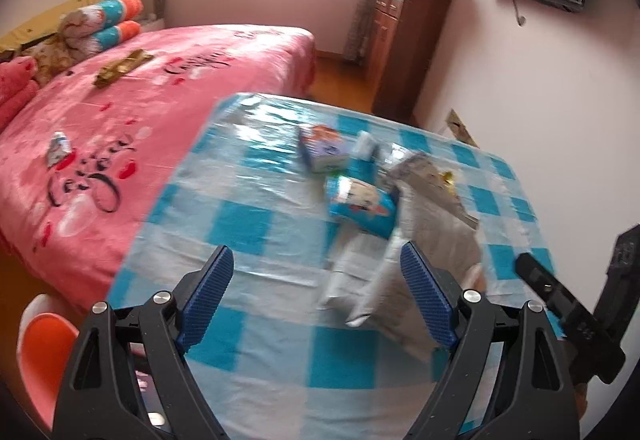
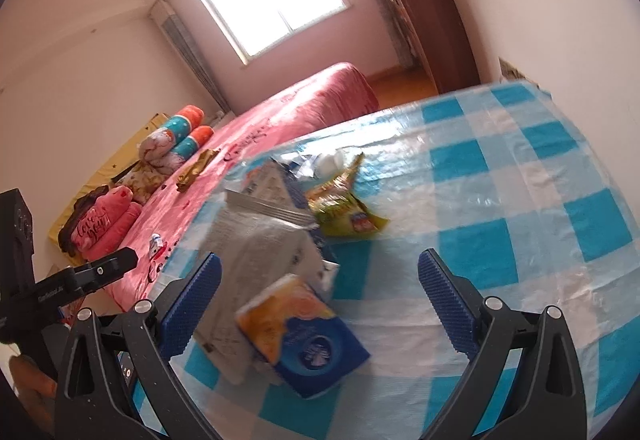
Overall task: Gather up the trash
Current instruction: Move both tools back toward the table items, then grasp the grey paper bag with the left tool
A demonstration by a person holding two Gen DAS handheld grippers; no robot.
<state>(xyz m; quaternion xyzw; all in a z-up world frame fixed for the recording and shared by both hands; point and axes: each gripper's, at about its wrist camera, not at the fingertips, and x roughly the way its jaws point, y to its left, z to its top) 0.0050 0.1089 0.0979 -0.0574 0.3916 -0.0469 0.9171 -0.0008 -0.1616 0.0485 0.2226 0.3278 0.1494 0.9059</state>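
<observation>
1. On the desk [image 1: 248, 224], which has a blue and white checked cover, I see the trash lying in one loose group near the middle.
2. From the left wrist view, my left hand-held gripper [image 1: 316, 288] stands wide open over the near part of the desk, and it holds nothing.
3. A grey plastic bag [image 1: 424, 240] lies near its right finger; I cannot tell if they touch.
4. Beyond the bag lie a blue packet [image 1: 362, 204] and a small box [image 1: 322, 152].
5. From the right wrist view, my right hand-held gripper [image 2: 320, 304] is also wide open and empty.
6. An orange and blue pack [image 2: 304, 336] lies between its fingers on the desk, with no pad pressing on it.
7. A green snack wrapper [image 2: 344, 212] lies farther away.
8. On the pink bed [image 1: 120, 112] to the left, a gold wrapper [image 1: 122, 66] and a small wrapper [image 1: 58, 146] lie well apart.
</observation>
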